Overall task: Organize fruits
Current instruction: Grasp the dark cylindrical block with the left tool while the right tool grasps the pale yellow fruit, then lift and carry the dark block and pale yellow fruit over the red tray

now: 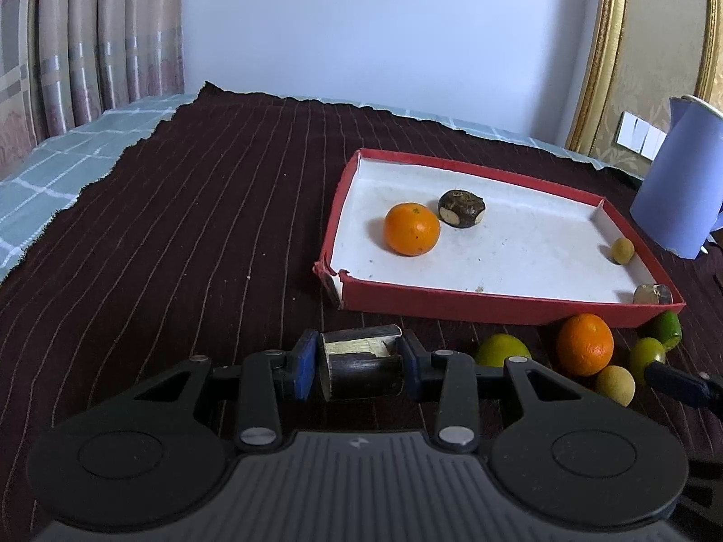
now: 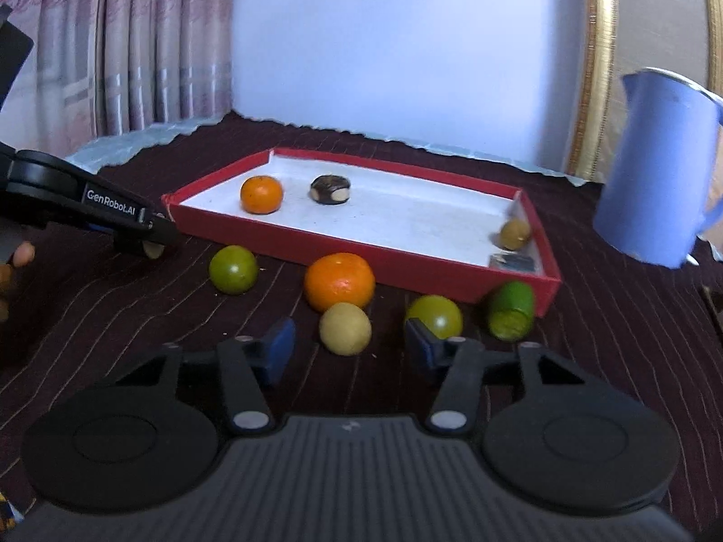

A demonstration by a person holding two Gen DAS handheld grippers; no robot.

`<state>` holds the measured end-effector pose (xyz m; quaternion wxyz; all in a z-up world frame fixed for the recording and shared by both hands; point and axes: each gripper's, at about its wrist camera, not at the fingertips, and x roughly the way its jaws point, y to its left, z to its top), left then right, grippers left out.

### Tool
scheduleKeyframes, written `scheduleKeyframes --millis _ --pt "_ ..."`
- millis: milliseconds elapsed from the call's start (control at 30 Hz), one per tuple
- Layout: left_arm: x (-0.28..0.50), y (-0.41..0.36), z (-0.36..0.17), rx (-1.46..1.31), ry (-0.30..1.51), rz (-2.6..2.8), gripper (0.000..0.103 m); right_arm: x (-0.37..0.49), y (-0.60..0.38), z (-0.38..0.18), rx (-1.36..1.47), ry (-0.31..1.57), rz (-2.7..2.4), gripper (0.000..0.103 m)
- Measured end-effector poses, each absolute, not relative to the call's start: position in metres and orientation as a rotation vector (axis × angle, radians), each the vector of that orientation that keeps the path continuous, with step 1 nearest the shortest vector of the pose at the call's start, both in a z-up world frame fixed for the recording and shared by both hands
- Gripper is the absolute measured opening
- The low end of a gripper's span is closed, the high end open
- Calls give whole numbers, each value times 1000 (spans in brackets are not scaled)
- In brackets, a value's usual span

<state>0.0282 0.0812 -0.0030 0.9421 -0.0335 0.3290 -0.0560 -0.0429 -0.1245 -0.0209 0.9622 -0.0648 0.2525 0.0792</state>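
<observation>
My left gripper [image 1: 359,361] is shut on a short dark cane piece [image 1: 361,372] with a pale cut face, held just above the cloth in front of the red tray [image 1: 497,309]. The tray holds an orange [image 1: 411,228], a dark water chestnut [image 1: 462,208], a small tan fruit [image 1: 622,250] and a cut piece [image 1: 653,293] in its corner. My right gripper [image 2: 350,345] stands open around a tan round fruit [image 2: 345,328], with a gap on each side. Beside it lie an orange [image 2: 339,281], two green round fruits [image 2: 233,269] [image 2: 436,316] and a green cut piece [image 2: 510,310].
A blue jug [image 2: 655,167] stands to the right of the tray. The dark striped cloth [image 1: 180,248] covers the table, with a pale checked cloth at its far and left edges. Curtains and a wall are behind. The left gripper [image 2: 149,244] shows at the left of the right wrist view.
</observation>
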Motion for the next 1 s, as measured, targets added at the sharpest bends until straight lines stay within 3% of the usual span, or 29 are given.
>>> scheduleKeyframes --millis 100,233,1000 --pt "28 79 -5 -57 674 -117 38 -32 -123 -21 -124 548 191 36" --pt "28 74 -7 -46 686 -123 38 -26 -121 -26 -126 565 181 26" --pt "12 5 18 121 596 -217 38 -49 -157 10 28 391 29 26"
